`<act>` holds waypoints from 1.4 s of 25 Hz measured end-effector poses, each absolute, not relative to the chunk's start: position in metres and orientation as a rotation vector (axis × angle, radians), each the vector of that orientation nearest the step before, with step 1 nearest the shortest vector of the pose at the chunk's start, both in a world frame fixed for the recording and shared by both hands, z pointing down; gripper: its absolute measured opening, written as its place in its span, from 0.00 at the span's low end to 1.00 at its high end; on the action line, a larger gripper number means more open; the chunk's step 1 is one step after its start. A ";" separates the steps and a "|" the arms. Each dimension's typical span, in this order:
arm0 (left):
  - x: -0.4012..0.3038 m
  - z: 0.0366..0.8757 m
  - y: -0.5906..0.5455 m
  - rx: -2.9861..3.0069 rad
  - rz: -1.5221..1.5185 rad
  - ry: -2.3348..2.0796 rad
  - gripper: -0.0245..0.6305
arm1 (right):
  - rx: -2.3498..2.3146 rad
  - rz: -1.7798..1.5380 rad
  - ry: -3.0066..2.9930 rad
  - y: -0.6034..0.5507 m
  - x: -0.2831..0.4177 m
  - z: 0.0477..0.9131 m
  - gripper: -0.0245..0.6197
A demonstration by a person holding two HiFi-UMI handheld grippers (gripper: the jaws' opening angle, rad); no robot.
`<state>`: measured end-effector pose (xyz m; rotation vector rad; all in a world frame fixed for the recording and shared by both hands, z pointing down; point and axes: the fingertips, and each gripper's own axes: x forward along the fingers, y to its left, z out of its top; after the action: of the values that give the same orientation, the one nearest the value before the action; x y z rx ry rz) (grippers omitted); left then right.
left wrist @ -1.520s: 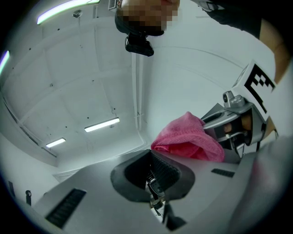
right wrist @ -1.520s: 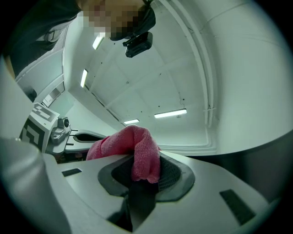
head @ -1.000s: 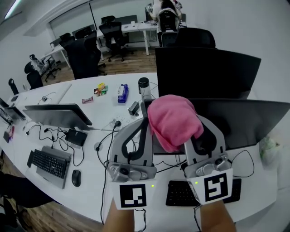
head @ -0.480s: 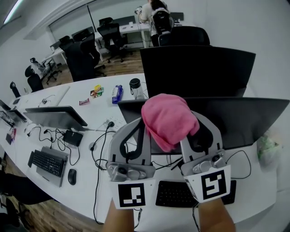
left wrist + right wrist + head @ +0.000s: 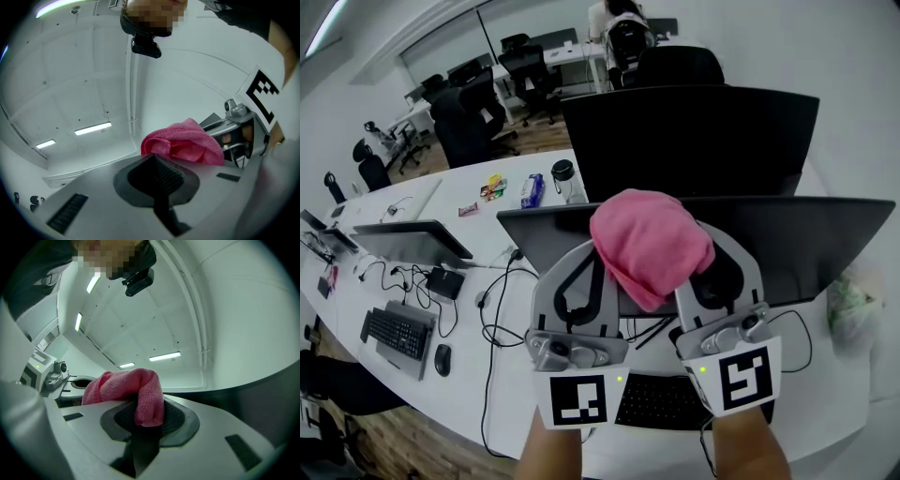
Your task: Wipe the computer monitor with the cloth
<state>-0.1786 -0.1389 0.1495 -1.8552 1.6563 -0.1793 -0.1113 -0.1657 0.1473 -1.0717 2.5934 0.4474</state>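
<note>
**Bunched pink fabric cloth (image 5: 649, 242) held up at the wide black flat monitor (image 5: 797, 239)**

Two hand-held grippers stand side by side at the lower middle of the head view, above a long white desk (image 5: 511, 394).

The right gripper (image 5: 709, 251) has the cloth. In the right gripper view its jaws are closed on a fold that hangs down between the dark pads, and the rest is heaped over the tip.

The left gripper (image 5: 592, 251) has its jaws drawn together, with nothing showing between the pads. The cloth sits just beyond their tip, lying against it.

From above, the cloth covers the middle of the monitor's upper edge. Whether it touches the screen I can't tell.

A second black monitor (image 5: 694, 136) stands behind the first, in the upper middle of the frame. A black keyboard (image 5: 661, 401) lies under the grippers at the bottom edge.

Over at the left are a grey-backed monitor (image 5: 408, 239), another dark keyboard (image 5: 398, 333) and a black mouse (image 5: 442, 359). A clear bottle with a dark lid (image 5: 564, 180) stands near the centre top.
</note>
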 end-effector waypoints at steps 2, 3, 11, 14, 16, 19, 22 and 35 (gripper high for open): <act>-0.171 0.151 -0.142 -1.859 -0.186 1.651 0.04 | -1.073 0.449 2.594 -0.169 -0.104 0.150 0.20; -0.168 0.152 -0.143 -1.860 -0.186 1.648 0.04 | -1.074 0.448 2.594 -0.170 -0.101 0.151 0.20; -0.138 0.154 -0.151 -1.883 -0.195 1.632 0.04 | -1.099 0.440 2.589 -0.179 -0.070 0.152 0.20; -0.126 0.154 -0.153 -1.886 -0.198 1.613 0.04 | -1.105 0.451 2.584 -0.181 -0.059 0.152 0.20; -0.117 0.154 -0.155 -1.890 -0.197 1.601 0.04 | -1.098 0.488 2.592 -0.182 -0.051 0.154 0.20; -0.106 0.152 -0.158 -1.893 -0.195 1.591 0.04 | -1.112 0.496 2.600 -0.185 -0.040 0.156 0.20; -0.096 0.152 -0.161 -1.901 -0.198 1.590 0.04 | -1.134 0.460 2.587 -0.188 -0.030 0.154 0.20; -0.047 0.154 -0.178 -1.901 -0.179 1.567 0.04 | -1.149 0.494 2.591 -0.200 0.018 0.158 0.20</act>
<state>-0.0471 -0.1778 0.1538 -1.9012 1.5671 -0.1794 0.0181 -0.1999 0.1584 -1.1493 2.5910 0.4943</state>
